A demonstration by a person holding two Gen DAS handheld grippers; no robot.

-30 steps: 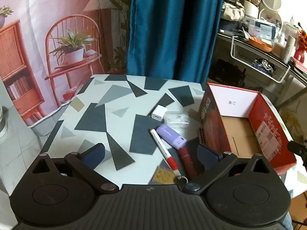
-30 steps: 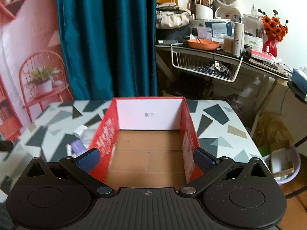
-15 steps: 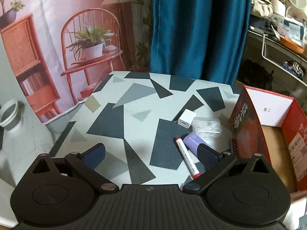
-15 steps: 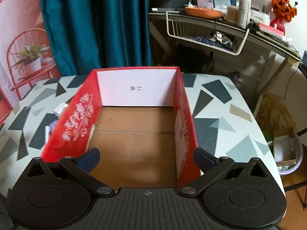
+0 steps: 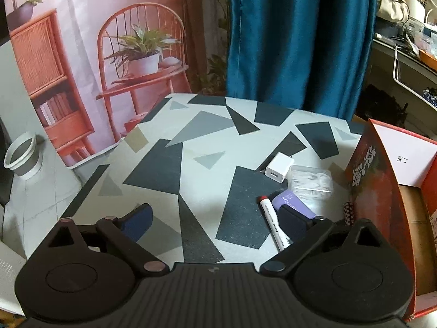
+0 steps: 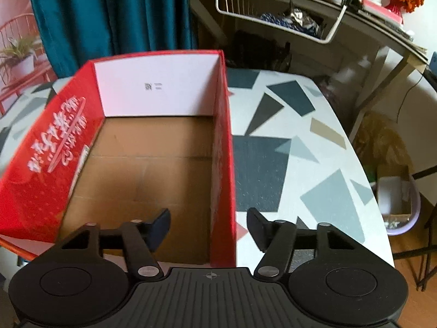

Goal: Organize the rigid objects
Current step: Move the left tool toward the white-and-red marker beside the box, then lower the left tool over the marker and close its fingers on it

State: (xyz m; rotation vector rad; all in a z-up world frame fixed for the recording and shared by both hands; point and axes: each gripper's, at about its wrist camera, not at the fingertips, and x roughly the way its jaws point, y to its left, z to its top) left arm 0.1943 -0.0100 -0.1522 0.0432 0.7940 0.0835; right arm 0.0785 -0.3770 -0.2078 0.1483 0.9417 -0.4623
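Observation:
In the left wrist view a white charger cube [image 5: 276,168], a clear plastic packet [image 5: 311,181], a purple flat case [image 5: 293,204] and a white marker with a red tip [image 5: 273,222] lie on the patterned table [image 5: 191,164] beside a red cardboard box [image 5: 382,191]. My left gripper [image 5: 215,220] is open and empty above the table, its right finger over the purple case. In the right wrist view my right gripper [image 6: 209,228] is open, its fingers on either side of the box's right wall [image 6: 222,164]. The box floor is bare.
A beaded object [image 5: 347,213] lies against the box's left wall. A blue curtain [image 5: 295,41] hangs behind the table. A cluttered desk with a wire basket [image 6: 278,13] stands at the back right. A basin with a carton [image 6: 396,199] sits on the floor to the right.
The left gripper has swung left and drawn back, so the items sit further right in its view. The right gripper has moved right and narrowed, now straddling the box's right wall.

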